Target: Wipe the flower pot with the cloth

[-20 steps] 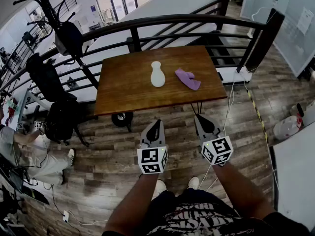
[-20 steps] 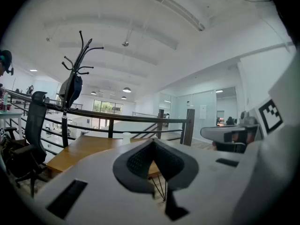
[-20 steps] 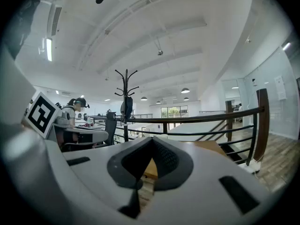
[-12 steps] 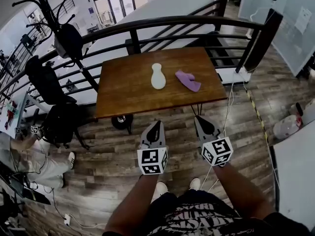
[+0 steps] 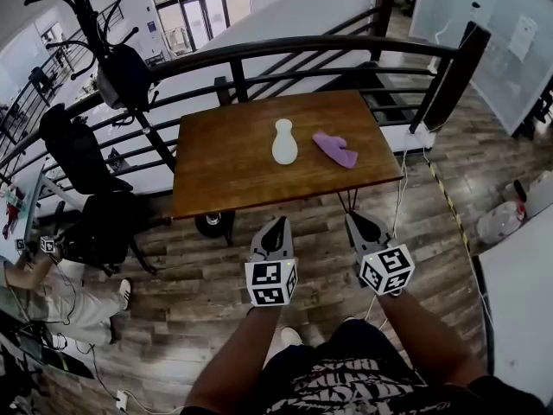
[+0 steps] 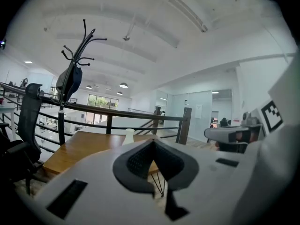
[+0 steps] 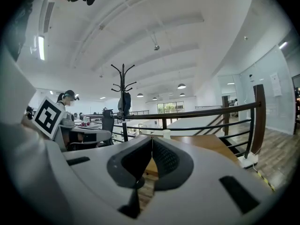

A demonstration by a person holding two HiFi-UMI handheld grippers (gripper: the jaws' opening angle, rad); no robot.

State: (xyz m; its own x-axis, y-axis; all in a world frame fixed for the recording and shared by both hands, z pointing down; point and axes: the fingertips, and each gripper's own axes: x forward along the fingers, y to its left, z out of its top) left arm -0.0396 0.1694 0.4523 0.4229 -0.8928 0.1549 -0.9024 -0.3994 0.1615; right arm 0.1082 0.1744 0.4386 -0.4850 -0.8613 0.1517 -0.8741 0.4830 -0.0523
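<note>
**Pot and cloth wait on the table, wiping not begun**

The pot stands upright near the middle of the table. The cloth lies in a small heap on the table, just to the right of the pot and not touching it.

No wiping is going on yet. I think the step in hand is the very first one: getting to the table to pick up the cloth.

The left gripper and the right gripper are both off the table, on its near side, over the floor. Neither one touches the table or anything on it. They sit side by side, with their tips aimed at the table's near edge. Both point almost level, dipping just a little.

The left arm and the right arm reach forward from the body.

Each gripper view shows its two jaws pressed together with nothing between them.

The right gripper is on the cloth's side of the table, so it looks like the one to fetch it. It needs to spread its jaws, pass over the table's near edge, drop onto the cloth and pinch it. The pot is tall with a thin neck, so it may tip when rubbed. The left gripper could hold it steady.
</note>
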